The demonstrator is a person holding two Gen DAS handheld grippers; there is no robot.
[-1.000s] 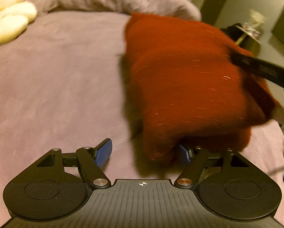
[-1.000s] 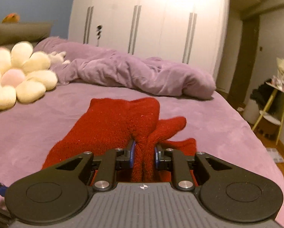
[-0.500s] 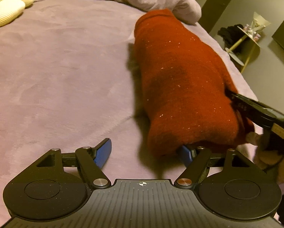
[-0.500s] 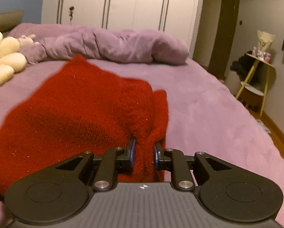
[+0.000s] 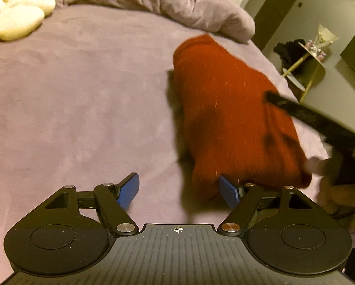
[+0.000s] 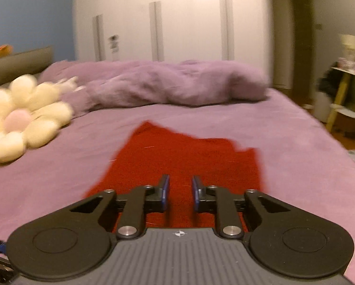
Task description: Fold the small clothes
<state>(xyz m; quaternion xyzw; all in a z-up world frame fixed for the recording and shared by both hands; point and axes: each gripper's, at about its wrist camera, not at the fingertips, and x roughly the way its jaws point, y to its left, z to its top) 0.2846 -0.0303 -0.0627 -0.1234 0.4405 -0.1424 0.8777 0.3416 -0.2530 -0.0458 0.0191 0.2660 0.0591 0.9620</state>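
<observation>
one red knitted garment [image 5: 229, 118] lies folded on the purple bed [image 5: 82, 95], the only piece of clothing in sight. there are two tongs, one per view. one crumpled purple blanket [image 5: 167, 2] runs along the far side of the bed, and one cream flower-shaped cushion [image 6: 22, 123] with a pink centre sits at the left edge. a yellow-legged side stand [image 6: 343, 99] is beyond the bed on the right.

the left tongs [image 5: 178, 190] hover low over the bed with the jaws spread wide and nothing between them. the garment lies ahead and to the right; its near corner sits just beside, maybe touching, the right blue pad, though blur makes contact hard to judge.

in the left view the right tongs [image 5: 296, 111] reach in from the right edge as a dark bar slanting across the far right part of the garment; whether they touch it cannot be told. in their own view the right tongs [image 6: 180, 192] are released, the two blue pads parted with a gap, empty. the garment [image 6: 189, 156] spreads flat directly under and ahead of them, pointing toward the blanket. this view is motion-blurred.
</observation>
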